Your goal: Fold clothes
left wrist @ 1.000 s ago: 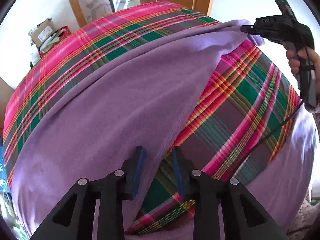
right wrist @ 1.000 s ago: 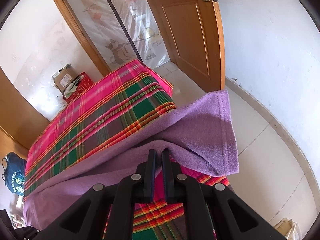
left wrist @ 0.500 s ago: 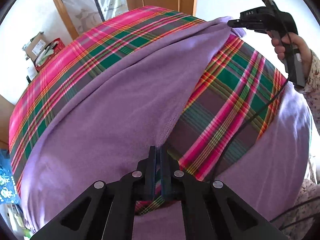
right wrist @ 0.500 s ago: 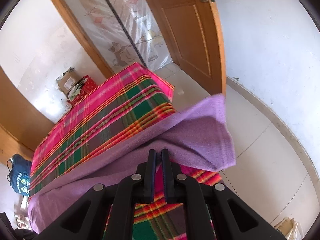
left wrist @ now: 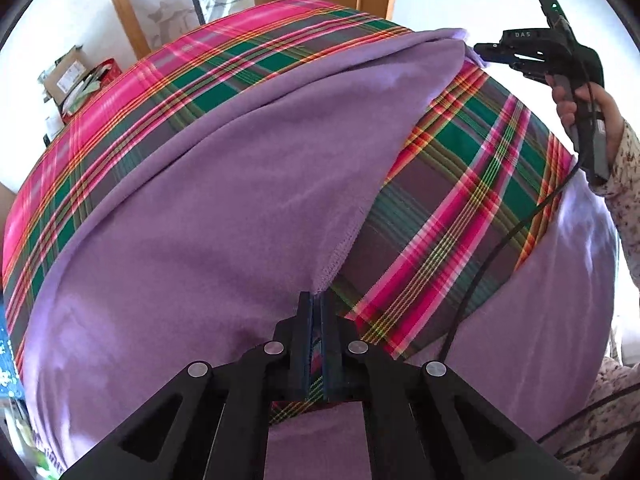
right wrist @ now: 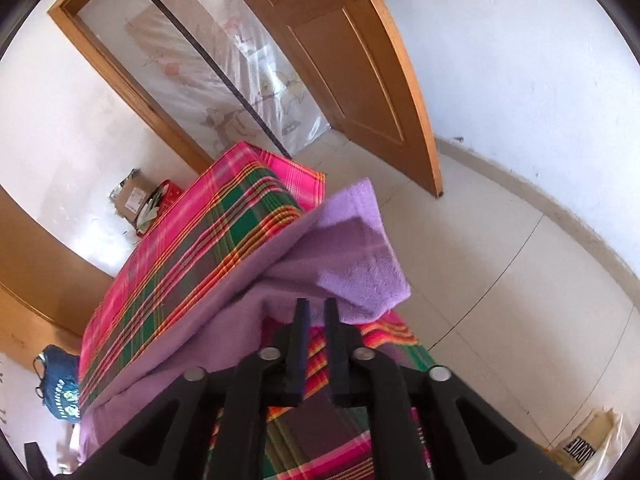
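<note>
Purple cloth (left wrist: 208, 216) is lying across a plaid bed (left wrist: 472, 184), its hem running from 6 to 1 o'clock. Left gripper (left wrist: 316, 300) is pinching the hem at 6. Right gripper (right wrist: 316, 305) is opening at the corner, its fingers letting go.

White letters "DAS" stand on the black body of the right tongs (left wrist: 486, 51), just behind the jaws. Print on the bag (right wrist: 588, 446) right of those tongs and on the cardboard box (right wrist: 132, 199) is too small to read.
</note>
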Tool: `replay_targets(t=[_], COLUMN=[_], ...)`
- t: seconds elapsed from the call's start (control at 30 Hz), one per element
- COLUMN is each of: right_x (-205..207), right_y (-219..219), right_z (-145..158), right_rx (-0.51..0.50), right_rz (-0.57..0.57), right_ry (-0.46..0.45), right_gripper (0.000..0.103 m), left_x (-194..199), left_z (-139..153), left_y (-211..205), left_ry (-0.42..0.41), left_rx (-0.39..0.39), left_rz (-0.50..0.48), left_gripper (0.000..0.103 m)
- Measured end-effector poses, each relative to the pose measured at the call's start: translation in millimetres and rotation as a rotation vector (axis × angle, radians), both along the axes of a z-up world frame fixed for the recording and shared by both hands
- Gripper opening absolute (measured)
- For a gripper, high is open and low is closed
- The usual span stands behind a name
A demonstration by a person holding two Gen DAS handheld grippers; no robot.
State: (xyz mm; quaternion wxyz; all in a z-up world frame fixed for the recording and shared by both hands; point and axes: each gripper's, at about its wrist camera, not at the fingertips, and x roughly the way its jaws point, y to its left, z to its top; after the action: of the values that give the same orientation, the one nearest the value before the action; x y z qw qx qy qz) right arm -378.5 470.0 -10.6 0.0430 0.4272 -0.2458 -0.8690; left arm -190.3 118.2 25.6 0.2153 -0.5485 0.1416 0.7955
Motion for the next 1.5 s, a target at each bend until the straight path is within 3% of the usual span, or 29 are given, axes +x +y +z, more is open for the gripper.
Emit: replay_targets(t=[0.13,0.2,0.23,0.33,0.47,0.53,0.6,0.67,0.83,0.97,1.27,1.37,1.5], right_x=[1.0,0.2,-1.2,-8.8,-19.9,-21.4,-21.3,-20.8,-23.6,-31.7,-44.3,-40.0,-26.5], right_y=[20.6,35.2,40.0,46.3,47.5,48.9,51.5,55.4,59.8,53.1,26.3,23.5,0.5], right_z=[-6.1,-14.1,-18.1,-29.3,-42.9,-45.1,-45.7,-42.3,-19.7,-22.2,-10.7,-1.3,17.9], right_rx=[-0.077,-0.129,-0.142,-0.152,-0.256,-0.274,-0.281,-0.275,-0.18,-0.095,0.264,0.31,0.344], right_rz=[-0.086,-0.138,-0.154,-0.157,-0.123,-0.133,-0.145,-0.152,-0.167,-0.142,-0.152,-0.153,-0.047], right_ry=[0.017,-0.001,-0.012,-0.053,-0.077,-0.079,-0.078,-0.071,-0.024,-0.073,-0.034,-0.019,0.061], right_gripper=[0.019,0.035,0.037,0.041,0.046,0.042,0.007,0.006,0.006,0.006,0.009,0.01,0.012], left_x=[-1.1,-1.9,-2.3,-3.3,-4.4,-4.5,-4.7,-6.7,-5.1,-3.0,-2.5,-4.1,-1.7], left_z=[0.6,-0.8,-1.5,-3.1,-3.6,-3.5,-3.4,-3.3,-2.3,-1.6,1.4,0.5,8.5], left_y=[-4.2,-2.6,-1.8,-1.2,-1.8,-2.1,-2.4,-2.6,-3.3,-5.2,-8.3,-11.2,-18.8], left_ry=[-0.005,-0.005,-0.005,-0.008,-0.013,-0.016,-0.019,-0.023,-0.024,-0.028,-0.034,-0.058,-0.071], left_rx=[0.015,0.011,0.009,0.009,0.009,0.01,0.012,0.02,0.019,0.025,0.039,0.051,0.106], left_rz=[0.008,0.006,0.005,0.006,0.005,0.005,0.005,0.008,0.005,0.007,-0.005,0.001,0.013], left_gripper=[0.003,0.003,0.003,0.004,0.004,0.004,0.004,0.004,0.004,0.004,0.004,0.007,0.009])
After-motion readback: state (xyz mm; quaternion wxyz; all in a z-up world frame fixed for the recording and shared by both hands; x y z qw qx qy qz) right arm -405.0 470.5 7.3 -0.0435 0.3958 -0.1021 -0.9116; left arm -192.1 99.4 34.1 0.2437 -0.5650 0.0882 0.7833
